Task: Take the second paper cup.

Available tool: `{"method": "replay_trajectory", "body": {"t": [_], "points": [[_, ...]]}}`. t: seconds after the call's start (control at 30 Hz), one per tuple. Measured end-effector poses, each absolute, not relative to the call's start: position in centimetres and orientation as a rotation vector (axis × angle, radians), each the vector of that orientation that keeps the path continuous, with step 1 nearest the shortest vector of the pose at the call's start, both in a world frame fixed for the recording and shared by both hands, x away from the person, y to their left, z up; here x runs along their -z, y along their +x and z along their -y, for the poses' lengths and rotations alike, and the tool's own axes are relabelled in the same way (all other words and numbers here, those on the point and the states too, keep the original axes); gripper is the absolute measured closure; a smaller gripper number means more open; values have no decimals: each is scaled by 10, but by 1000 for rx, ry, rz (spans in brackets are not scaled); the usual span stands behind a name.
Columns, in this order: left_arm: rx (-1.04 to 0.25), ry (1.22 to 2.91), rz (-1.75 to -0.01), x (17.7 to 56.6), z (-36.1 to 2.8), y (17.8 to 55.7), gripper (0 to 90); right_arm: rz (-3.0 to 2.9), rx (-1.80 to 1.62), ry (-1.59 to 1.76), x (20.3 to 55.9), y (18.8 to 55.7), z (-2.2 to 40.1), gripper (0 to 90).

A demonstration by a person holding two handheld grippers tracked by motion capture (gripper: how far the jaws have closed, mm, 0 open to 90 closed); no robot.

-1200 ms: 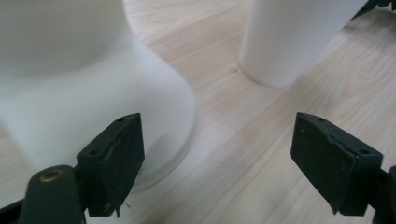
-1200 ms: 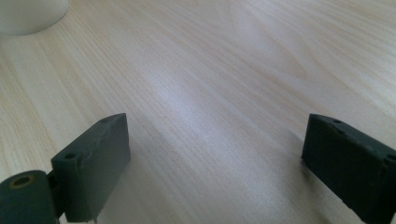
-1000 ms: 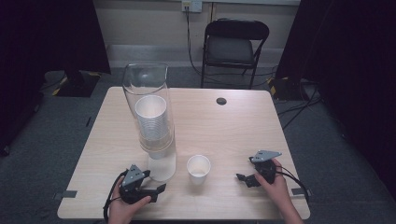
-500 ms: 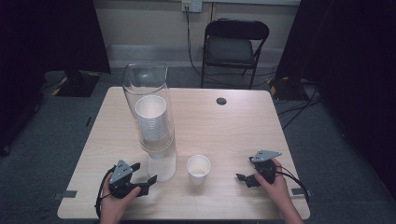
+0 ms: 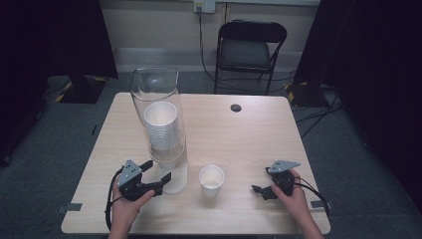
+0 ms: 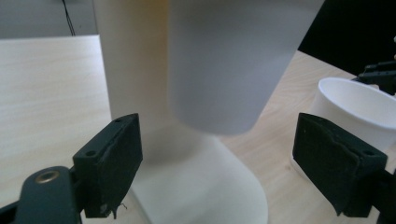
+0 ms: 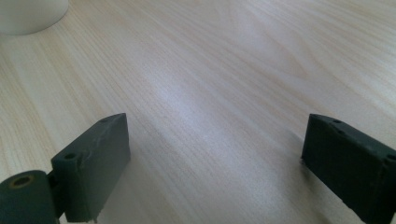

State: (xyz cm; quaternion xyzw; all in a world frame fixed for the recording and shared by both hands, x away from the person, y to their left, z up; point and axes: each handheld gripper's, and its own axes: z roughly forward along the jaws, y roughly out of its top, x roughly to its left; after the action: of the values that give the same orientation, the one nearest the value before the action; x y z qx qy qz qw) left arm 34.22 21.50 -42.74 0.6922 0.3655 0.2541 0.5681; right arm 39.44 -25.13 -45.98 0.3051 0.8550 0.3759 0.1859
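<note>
Left gripper view | left hand-held gripper (image 6: pixel 219 168) jaws wide apart, empty | right hand-held gripper (image 7: pixel 224 163) same

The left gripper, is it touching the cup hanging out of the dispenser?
Apart. In the left gripper view the left gripper is open, and the cup hangs between the jaws with table and base visible in the gaps on both sides.

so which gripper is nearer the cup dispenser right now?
Left. The left gripper sits open right at the base of the cup dispenser; the right gripper rests across the table, beyond the loose cup.
</note>
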Motion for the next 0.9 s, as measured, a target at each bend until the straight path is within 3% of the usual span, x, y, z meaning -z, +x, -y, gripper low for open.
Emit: {"method": "replay_trajectory", "body": {"t": [0.37,0.9], "points": [[-609,1588,-854,411,-204,356,166,-2408,-1061,852,460,396,252,68],[-664,1599,-778,403,-197,363,268,-2410,-1062,849,460,397,252,68]]}}
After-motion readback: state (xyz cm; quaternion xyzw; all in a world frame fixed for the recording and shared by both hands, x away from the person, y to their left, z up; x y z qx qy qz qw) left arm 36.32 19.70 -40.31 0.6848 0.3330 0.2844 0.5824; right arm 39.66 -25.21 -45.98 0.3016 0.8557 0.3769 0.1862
